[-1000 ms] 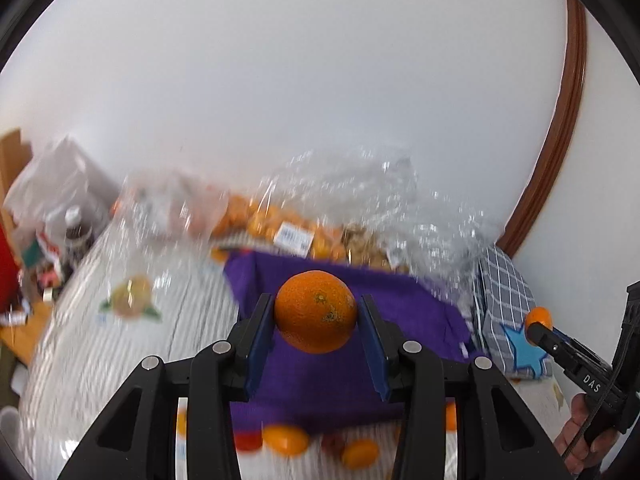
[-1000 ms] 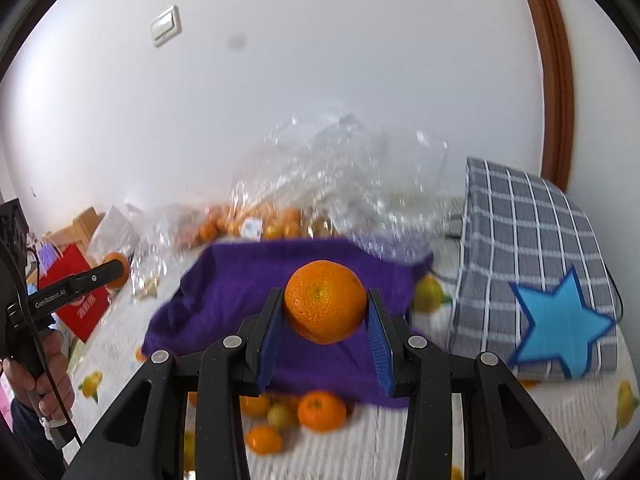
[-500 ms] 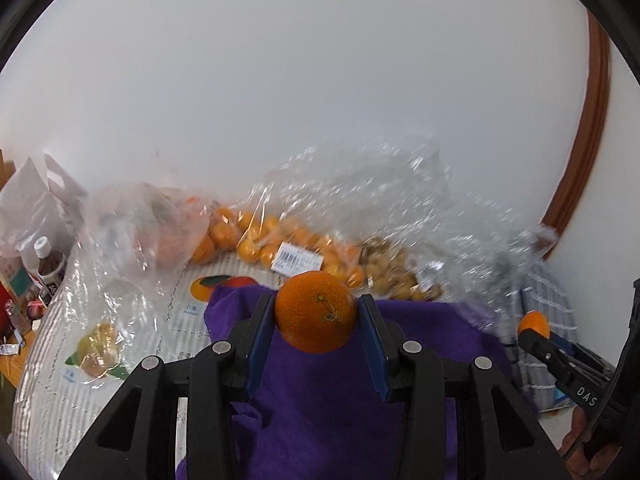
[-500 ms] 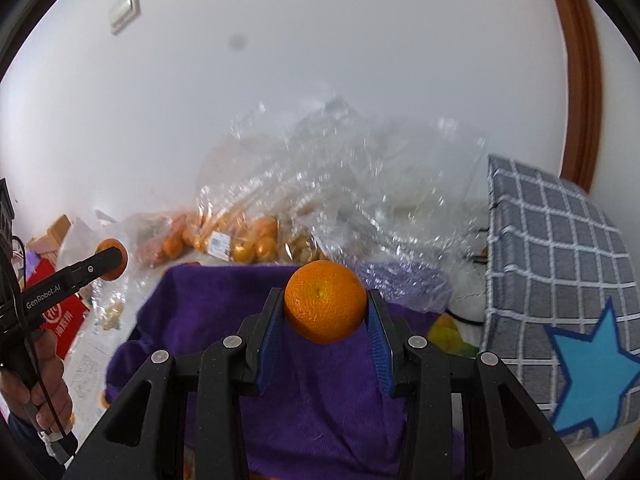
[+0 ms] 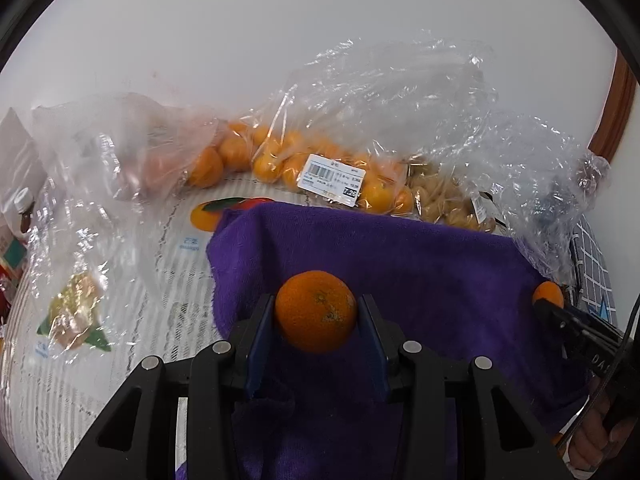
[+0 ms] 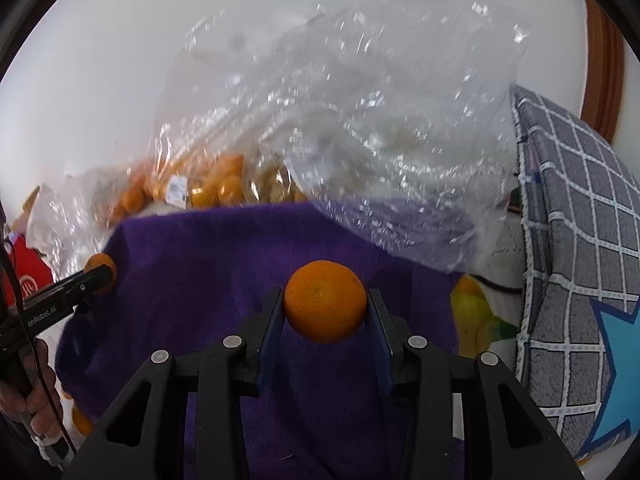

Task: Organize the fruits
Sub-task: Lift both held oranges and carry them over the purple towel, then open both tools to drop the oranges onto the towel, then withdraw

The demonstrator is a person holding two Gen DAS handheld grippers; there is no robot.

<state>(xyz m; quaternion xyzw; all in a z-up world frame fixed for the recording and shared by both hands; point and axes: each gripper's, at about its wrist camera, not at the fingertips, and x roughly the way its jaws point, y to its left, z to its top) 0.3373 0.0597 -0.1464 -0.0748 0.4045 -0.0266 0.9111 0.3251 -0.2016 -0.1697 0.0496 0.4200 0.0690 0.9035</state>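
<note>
My left gripper is shut on an orange, held just above a purple towel spread on the table. My right gripper is shut on a second orange over the same purple towel. In the left wrist view the right gripper's tip shows at the right edge with its orange. The left gripper's orange appears at the left of the right wrist view.
Clear plastic bags of small oranges and pale fruit lie behind the towel against a white wall. A grey checked bag with a blue star stands at the right. A striped fruit-print tablecloth and bottles are at the left.
Both grippers have sunk and moved forward over the purple towel, each still holding its orange. The bags of fruit now look nearer and the loose fruit at the towel's near edge has left view.
</note>
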